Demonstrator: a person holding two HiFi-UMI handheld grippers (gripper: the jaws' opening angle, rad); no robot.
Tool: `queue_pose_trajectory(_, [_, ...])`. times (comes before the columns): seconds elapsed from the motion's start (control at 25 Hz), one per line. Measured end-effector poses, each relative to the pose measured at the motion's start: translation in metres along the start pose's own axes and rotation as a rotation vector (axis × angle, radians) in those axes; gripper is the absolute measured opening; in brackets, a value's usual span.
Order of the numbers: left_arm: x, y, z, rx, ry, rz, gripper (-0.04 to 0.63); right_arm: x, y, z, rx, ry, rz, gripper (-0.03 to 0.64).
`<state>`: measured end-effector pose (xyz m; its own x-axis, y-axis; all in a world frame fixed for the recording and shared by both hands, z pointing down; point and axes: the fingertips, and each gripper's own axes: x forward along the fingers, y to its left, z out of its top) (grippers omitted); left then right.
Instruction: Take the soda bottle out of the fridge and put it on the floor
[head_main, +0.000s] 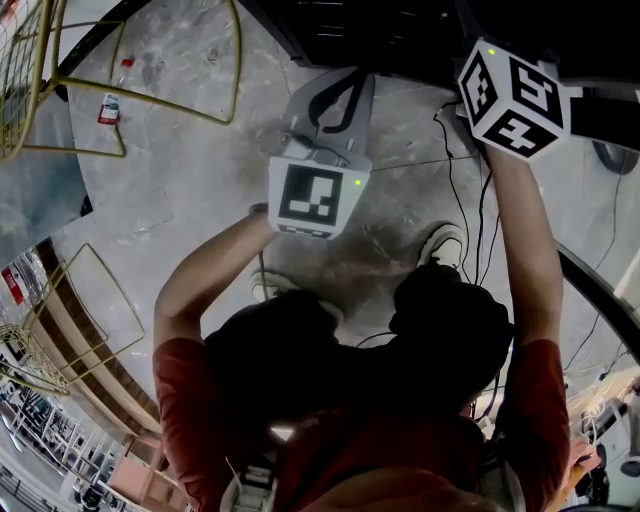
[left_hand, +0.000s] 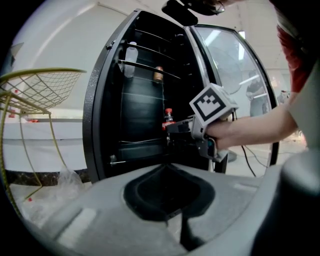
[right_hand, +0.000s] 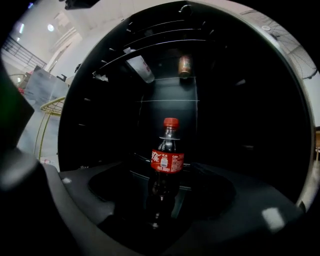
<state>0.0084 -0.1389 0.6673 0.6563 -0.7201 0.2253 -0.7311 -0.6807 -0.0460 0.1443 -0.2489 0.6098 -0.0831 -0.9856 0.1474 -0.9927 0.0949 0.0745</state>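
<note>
Small dark soda bottle with red cap and label (right_hand: 167, 160) stands upright on a shelf inside the tall black open fridge (left_hand: 97, 115), mid-height, near the fridge's front edge. Right gripper (left_hand: 174, 134) reaches into the fridge with its jaws wide and the bottle centred between them. I see no pad contact. Left gripper (left_hand: 165, 169) hangs outside the fridge, jaws together, empty.

Step looks like the grab. Stay level, close on the body under the label rather than the neck, and lift clear of the shelf before pulling out. Grey concrete floor (head_main: 200, 170) before the fridge is the drop spot.
</note>
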Motion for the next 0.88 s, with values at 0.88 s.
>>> queue_pose_trajectory(0.88, [0.004,0.002,-0.011,-0.010,0.018,0.004,-0.002,0.046,-0.007,0.008,0.004,-0.019,0.000,0.362])
